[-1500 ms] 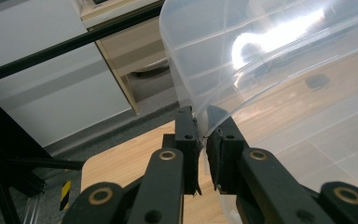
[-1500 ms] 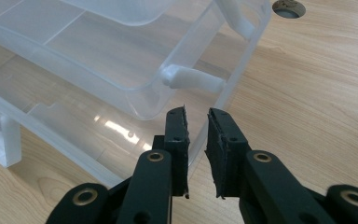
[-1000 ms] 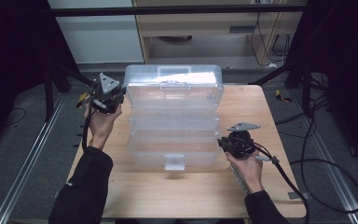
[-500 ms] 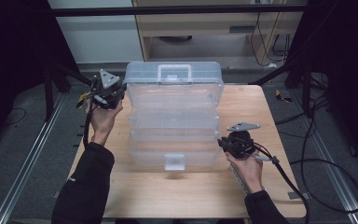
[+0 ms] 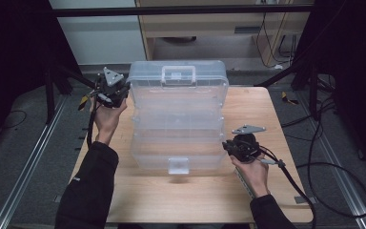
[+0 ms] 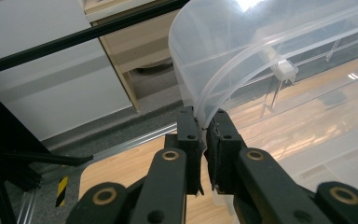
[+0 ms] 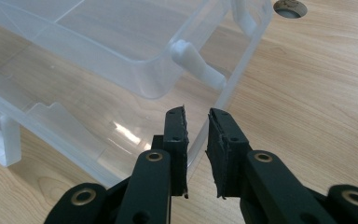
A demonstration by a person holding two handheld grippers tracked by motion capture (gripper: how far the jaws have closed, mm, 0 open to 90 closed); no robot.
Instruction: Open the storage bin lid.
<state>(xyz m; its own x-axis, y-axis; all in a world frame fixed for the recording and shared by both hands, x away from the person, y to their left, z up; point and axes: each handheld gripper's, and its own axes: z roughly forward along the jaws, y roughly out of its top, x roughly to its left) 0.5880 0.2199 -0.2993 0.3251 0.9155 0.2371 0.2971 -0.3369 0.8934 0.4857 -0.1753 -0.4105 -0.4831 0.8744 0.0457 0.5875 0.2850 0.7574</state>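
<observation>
A clear plastic tiered box (image 5: 176, 143) stands in the middle of the wooden table (image 5: 181, 200). Its lid (image 5: 177, 90), with a carry handle (image 5: 177, 74), is tilted up at the far side. My left gripper (image 5: 124, 93) is shut on the lid's left rim; in the left gripper view the curved rim (image 6: 205, 105) sits pinched between the jaws of the left gripper (image 6: 204, 123). My right gripper (image 5: 226, 145) is at the box's near right corner. In the right gripper view, the right gripper (image 7: 196, 119) has its jaws closed on the base wall (image 7: 235, 74).
A white latch (image 5: 177, 165) hangs at the box's front edge. A cabinet (image 5: 209, 28) and black frame bars stand behind the table. Cables (image 5: 333, 157) trail over the floor at the right. A round hole (image 7: 289, 5) is in the tabletop beyond the box.
The lid has swung upward and back, so its handle now faces the camera. My left gripper has risen with the lid's rim. The right gripper has stayed put.
</observation>
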